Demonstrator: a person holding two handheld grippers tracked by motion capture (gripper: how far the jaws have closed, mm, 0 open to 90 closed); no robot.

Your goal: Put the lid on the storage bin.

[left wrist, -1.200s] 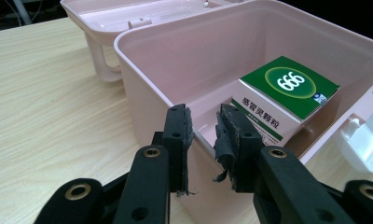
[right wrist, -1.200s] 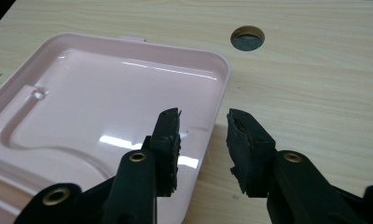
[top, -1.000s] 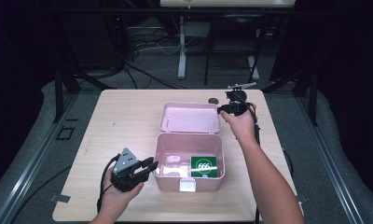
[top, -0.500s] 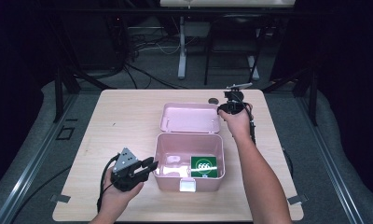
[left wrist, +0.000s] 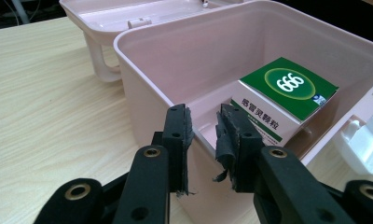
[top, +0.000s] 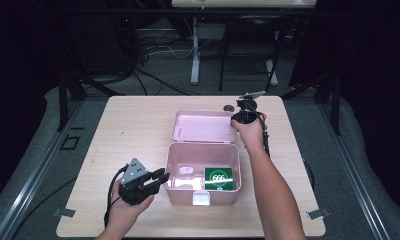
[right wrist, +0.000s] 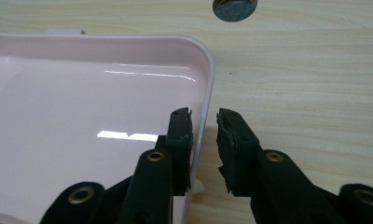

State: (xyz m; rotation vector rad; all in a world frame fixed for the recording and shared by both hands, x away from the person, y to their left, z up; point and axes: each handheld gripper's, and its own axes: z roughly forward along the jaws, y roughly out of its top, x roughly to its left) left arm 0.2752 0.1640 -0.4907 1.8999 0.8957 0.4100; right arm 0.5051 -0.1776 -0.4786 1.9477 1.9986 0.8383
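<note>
High view: a wooden bench (top: 138,130) was seen bearing an open pink box (top: 180,172), its lid (top: 203,125) laid back flat behind it. Inside the box, at its right end, a green-topped carton (top: 218,178) marked 666 was lying.

The right gripper (top: 239,118) was held at the lid's right rim. In the right gripper view its fingers (right wrist: 181,135) were seen set astride that rim, one inside and one outside, having just been closing; a gap remained on the outer side.

The left gripper (top: 160,177) was placed at the box's left wall, which was pinched between its fingers (left wrist: 179,128).

A small dark disc (right wrist: 235,8) was noted beyond the lid.
</note>
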